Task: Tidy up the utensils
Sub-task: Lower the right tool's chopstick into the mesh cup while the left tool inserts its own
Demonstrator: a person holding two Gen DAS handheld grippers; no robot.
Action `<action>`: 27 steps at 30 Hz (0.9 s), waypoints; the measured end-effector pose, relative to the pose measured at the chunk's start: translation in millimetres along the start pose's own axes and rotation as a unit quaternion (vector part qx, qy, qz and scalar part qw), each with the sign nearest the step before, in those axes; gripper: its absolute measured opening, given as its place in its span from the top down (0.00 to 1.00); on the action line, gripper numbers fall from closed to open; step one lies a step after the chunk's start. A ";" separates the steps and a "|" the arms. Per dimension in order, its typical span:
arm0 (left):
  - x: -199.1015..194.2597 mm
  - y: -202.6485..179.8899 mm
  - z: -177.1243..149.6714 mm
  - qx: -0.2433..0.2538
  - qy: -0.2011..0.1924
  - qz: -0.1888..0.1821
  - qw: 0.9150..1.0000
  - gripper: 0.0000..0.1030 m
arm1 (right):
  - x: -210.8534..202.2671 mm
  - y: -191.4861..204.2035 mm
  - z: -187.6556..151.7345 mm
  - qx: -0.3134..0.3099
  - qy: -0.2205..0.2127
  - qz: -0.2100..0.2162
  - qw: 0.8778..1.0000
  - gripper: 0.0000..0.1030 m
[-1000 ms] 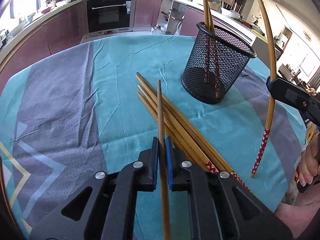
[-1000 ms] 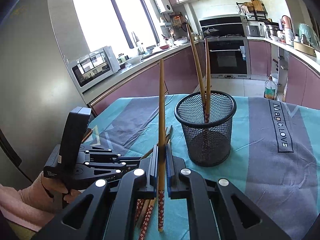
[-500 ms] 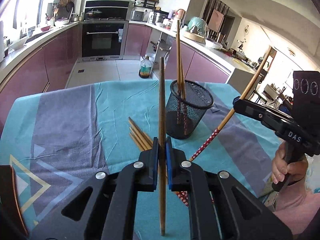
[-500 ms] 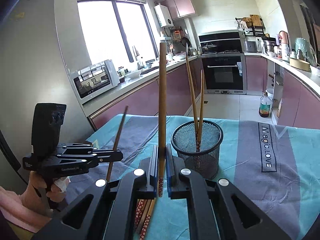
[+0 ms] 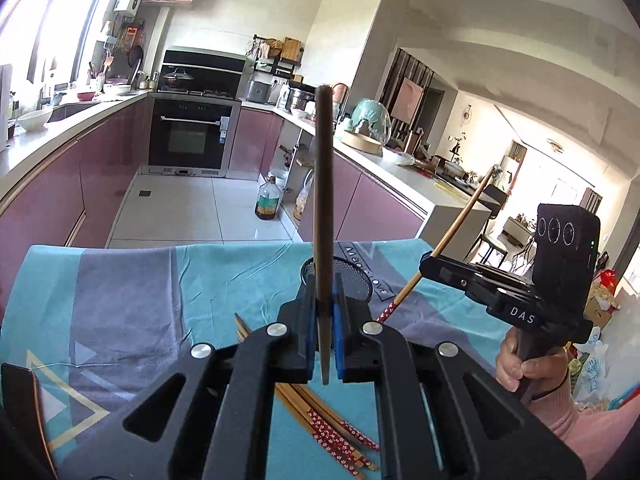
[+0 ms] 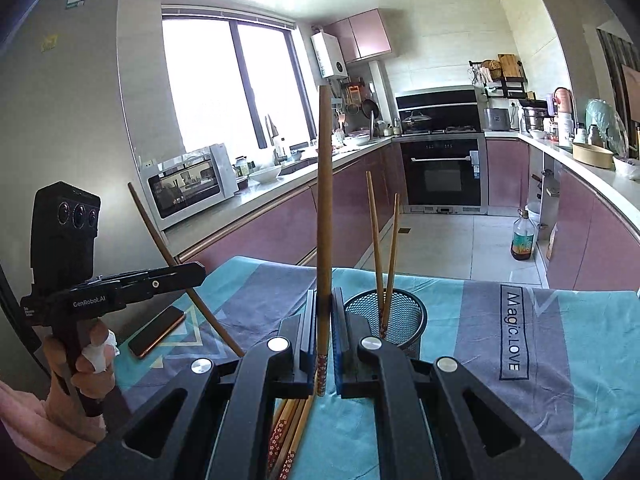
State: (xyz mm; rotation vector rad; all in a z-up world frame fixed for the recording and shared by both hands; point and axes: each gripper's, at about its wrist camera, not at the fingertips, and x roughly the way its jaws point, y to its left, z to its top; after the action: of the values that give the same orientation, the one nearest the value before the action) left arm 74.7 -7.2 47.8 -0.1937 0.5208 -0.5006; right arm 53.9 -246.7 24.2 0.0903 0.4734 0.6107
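Note:
My left gripper [image 5: 323,304] is shut on a plain brown chopstick [image 5: 322,200] that stands upright, lifted off the table. My right gripper [image 6: 324,312] is shut on a chopstick [image 6: 325,200] with a red flowered end, also upright. Each gripper shows in the other's view: the right gripper [image 5: 428,265] at the right, the left gripper [image 6: 200,271] at the left. The black mesh cup [image 6: 402,316] holds two chopsticks [image 6: 376,240] and stands just beyond my right gripper. In the left wrist view the mesh cup [image 5: 358,280] is half hidden. Several loose chopsticks [image 5: 328,428] lie below the grippers.
The table wears a teal and grey cloth [image 6: 560,360]. A dark phone [image 6: 158,330] lies on it at the left, near the hand [image 6: 90,372] that holds the left gripper. Kitchen counters and an oven [image 6: 442,176] lie beyond the table's far edge.
Both grippers have risen with their chopsticks. The left one lifted its chopstick off the pile and tipped upward, so the cup and pile now sit lower in its view.

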 end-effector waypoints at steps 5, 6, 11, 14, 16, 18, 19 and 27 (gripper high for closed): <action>2.1 -9.8 18.2 0.004 -0.019 -0.007 1.000 0.93 | -4.4 -1.2 11.3 -0.010 -0.013 -0.008 1.000 0.95; 3.3 -11.3 21.7 0.005 -0.021 -0.008 1.000 0.93 | -5.3 -1.7 14.0 -0.012 -0.016 -0.011 1.000 0.95; 12.2 -19.9 41.4 0.009 -0.037 -0.012 0.999 0.93 | -7.2 -4.5 26.1 -0.020 -0.029 -0.021 0.999 0.95; 17.5 -23.0 56.3 0.009 -0.048 -0.016 0.999 0.93 | -6.6 -8.7 33.6 -0.021 -0.036 -0.028 0.999 0.95; 22.7 -25.5 64.4 0.010 -0.053 -0.016 0.998 0.93 | -5.6 -11.1 36.6 -0.022 -0.040 -0.033 0.998 0.95; 28.9 -26.4 70.9 0.011 -0.055 -0.015 0.998 0.93 | -2.4 -13.2 39.2 -0.020 -0.041 -0.035 0.998 0.95; 32.4 -27.7 73.7 0.011 -0.056 -0.012 0.998 0.93 | -1.0 -14.6 40.3 -0.019 -0.042 -0.037 0.998 0.95; 54.3 -41.0 81.0 0.029 -0.058 0.010 0.998 0.93 | 13.0 -22.2 44.6 -0.017 -0.045 -0.051 0.998 0.95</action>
State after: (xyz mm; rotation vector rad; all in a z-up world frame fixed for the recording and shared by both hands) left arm 140.8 -65.6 105.9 -0.1609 0.3951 -0.4811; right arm 95.2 -255.0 53.8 0.0603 0.3778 0.5126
